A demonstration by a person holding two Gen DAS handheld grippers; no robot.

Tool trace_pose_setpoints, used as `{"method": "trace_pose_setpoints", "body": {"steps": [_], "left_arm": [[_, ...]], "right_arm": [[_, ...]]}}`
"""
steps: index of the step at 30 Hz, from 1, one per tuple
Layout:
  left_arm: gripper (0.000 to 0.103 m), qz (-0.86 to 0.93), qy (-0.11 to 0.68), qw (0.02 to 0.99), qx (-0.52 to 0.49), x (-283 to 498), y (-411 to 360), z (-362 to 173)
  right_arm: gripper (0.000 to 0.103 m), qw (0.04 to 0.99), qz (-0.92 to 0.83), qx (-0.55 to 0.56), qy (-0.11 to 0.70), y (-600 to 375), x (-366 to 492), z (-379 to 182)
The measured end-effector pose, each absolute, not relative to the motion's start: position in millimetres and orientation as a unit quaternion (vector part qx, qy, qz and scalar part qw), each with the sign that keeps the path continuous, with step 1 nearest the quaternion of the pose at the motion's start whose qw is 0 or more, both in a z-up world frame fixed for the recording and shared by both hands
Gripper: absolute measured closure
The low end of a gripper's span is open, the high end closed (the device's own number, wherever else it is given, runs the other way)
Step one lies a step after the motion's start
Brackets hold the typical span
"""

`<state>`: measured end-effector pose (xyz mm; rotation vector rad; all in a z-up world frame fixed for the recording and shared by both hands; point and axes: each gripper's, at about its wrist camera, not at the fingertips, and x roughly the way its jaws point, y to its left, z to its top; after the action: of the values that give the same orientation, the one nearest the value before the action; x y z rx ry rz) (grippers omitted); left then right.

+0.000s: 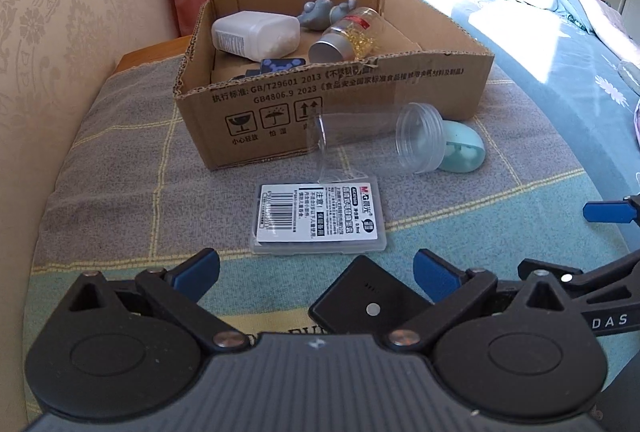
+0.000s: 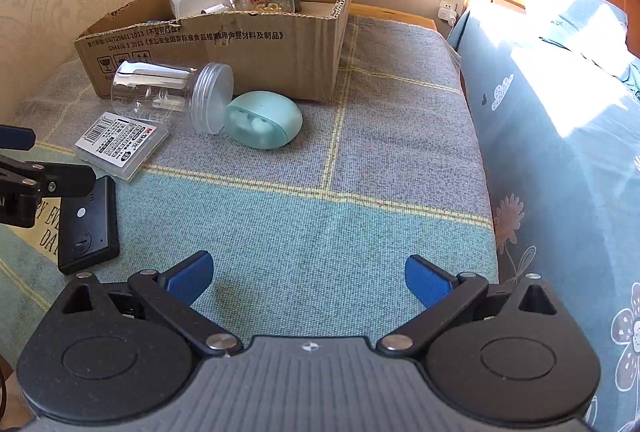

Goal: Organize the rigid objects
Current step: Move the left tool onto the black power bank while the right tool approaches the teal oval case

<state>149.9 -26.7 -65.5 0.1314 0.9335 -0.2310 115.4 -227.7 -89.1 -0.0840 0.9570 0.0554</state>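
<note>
While both sets of jaws stand wide apart and grip nothing, the left gripper (image 1: 316, 268) sits low at bottom centre of its view with a flat black device (image 1: 368, 298) lying on the blanket (image 1: 120, 192) between its blue pads. Just above that, mid-frame, lies a clear flat case with a barcode label (image 1: 320, 218). Beyond it a clear plastic jar (image 1: 376, 136) lies on its side, its lidded end touching or just beside a mint-green oval case (image 1: 466, 148). Behind these, upper centre, stands an open cardboard box (image 1: 340, 112); inside are a white bottle (image 1: 256, 34), a glass vial with a metal cap and gold contents (image 1: 348, 36), and a grey figurine (image 1: 320, 12). A dark blue item at the box's near edge is too hidden to identify.

Right gripper (image 2: 308, 276): bottom centre of its view, over bare teal blanket, nothing between the pads. The black device, the labelled case and the jar sit at left of frame, the green case at centre-left, and the box in the upper left. The left gripper's arm enters at the left edge, over the black device. A bed with blue floral bedding (image 2: 560, 152) fills the right side.
</note>
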Motion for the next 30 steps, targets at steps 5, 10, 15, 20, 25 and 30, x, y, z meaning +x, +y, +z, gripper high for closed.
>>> {"method": "trace_pose_setpoints", "body": {"steps": [5, 10, 15, 20, 25, 30], "left_arm": [[0.001, -0.109, 0.464, 0.878, 0.05, 156.5, -34.0, -81.0], [0.001, -0.101, 0.471, 0.875, 0.051, 152.7, -33.5, -90.4], [0.0, -0.098, 0.47, 0.876, 0.044, 149.0, -27.6, -90.5], [0.0, -0.097, 0.475, 0.873, 0.048, 145.8, -22.6, -89.2], [0.001, -0.109, 0.481, 0.867, 0.076, 137.4, -18.3, -85.7], [0.001, -0.15, 0.465, 0.863, 0.126, 115.6, -17.2, -67.6]], "right_arm": [[0.0, 0.888, 0.032, -0.041, 0.458, -227.2, 115.2, -89.7], [0.0, 0.887, 0.036, -0.047, 0.457, -224.4, 116.0, -90.9], [0.0, 0.885, 0.039, -0.053, 0.461, -221.0, 117.3, -93.7], [0.0, 0.885, 0.045, -0.052, 0.461, -218.9, 117.3, -93.4], [0.0, 0.885, 0.051, -0.059, 0.46, -216.4, 116.9, -93.0], [0.0, 0.886, 0.052, -0.057, 0.458, -218.9, 117.0, -90.9]]}}
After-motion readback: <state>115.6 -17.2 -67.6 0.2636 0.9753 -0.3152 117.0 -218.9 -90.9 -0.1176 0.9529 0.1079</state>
